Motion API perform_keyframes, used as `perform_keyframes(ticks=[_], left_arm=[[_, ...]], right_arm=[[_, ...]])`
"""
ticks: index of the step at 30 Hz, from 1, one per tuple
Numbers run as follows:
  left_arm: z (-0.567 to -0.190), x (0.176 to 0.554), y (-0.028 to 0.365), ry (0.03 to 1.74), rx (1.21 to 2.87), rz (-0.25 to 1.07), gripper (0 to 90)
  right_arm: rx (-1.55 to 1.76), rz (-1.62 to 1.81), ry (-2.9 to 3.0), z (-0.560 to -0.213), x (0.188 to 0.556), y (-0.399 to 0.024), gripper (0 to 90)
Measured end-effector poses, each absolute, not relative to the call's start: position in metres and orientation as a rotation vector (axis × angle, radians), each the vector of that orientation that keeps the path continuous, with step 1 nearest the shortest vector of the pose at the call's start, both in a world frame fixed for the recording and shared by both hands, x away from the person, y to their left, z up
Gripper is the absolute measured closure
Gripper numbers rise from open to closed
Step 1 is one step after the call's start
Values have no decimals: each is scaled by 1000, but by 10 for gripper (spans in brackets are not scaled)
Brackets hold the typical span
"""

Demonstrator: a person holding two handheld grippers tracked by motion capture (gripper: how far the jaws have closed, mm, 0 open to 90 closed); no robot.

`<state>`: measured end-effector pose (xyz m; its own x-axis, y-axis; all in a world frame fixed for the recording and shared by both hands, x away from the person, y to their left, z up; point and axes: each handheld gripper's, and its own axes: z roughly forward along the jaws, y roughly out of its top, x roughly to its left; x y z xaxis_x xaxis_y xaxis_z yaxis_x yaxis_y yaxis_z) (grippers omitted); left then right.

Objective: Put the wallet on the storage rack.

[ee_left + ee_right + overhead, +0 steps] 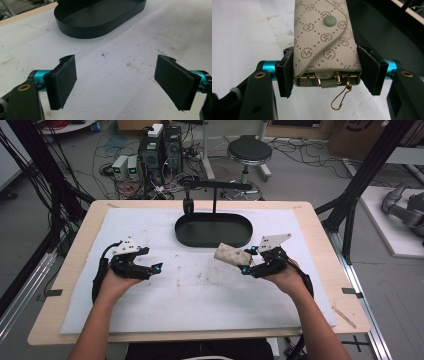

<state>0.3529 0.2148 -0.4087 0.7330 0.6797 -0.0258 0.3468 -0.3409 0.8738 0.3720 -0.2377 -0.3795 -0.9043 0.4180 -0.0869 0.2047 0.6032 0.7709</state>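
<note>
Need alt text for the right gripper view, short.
The right gripper has its two black jaws shut on a beige monogrammed key pouch with a green snap button; gold key hooks dangle from its near end. Behind are the white mat and the black oval tray.

Black tool [325, 72] with teal joints, flat pads [287, 75].

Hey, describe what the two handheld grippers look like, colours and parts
Both the left gripper and the right gripper have black bodies, teal fittings at the jaws, flat black pads, brass-coloured rivets, a grey three-cornered plate on top and a trailing black cable. Forearms are bare.
</note>
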Motion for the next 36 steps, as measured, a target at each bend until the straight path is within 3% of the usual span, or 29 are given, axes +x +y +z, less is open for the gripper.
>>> perform_keyframes(ticks=[36], left_arm=[[-414,323,252,880,1912,473,181]], right_arm=[[558,1144,2552,-363,451,-206,368]])
